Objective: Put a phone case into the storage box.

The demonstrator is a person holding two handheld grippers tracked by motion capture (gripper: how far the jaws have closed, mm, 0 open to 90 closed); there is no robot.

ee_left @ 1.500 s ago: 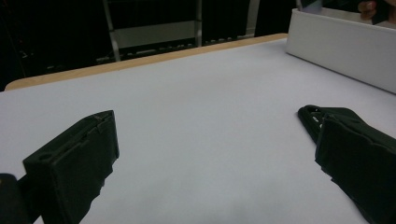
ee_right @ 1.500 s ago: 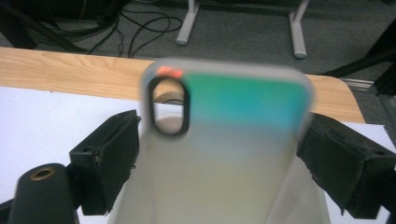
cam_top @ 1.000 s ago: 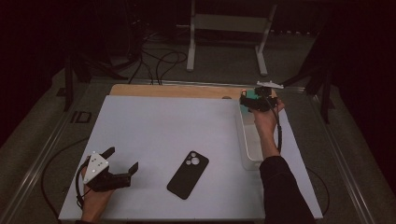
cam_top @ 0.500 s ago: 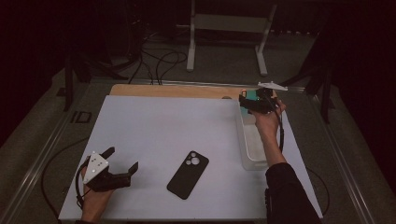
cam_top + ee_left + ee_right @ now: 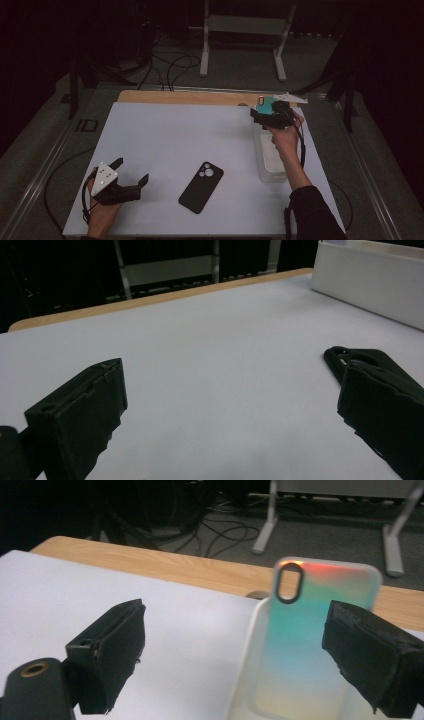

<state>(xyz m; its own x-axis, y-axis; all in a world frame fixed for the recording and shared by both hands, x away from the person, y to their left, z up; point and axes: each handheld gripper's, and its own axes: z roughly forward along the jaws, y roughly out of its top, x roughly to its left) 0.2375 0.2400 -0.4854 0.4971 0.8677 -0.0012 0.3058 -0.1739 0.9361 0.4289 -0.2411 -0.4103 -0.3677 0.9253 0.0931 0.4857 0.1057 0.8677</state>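
Hovering agape, the right hand-held gripper [image 5: 235, 655] may knock the leaning iridescent phone case [image 5: 310, 645] over in its tray [image 5: 267, 165].

Iridescent phone case [image 5: 310, 645] (teal to yellow), black phone [image 5: 201, 187], white bin [image 5: 267, 167].

Open mat [image 5: 170, 145] between black phone [image 5: 201, 187] and bin [image 5: 270, 165] leaves passage.
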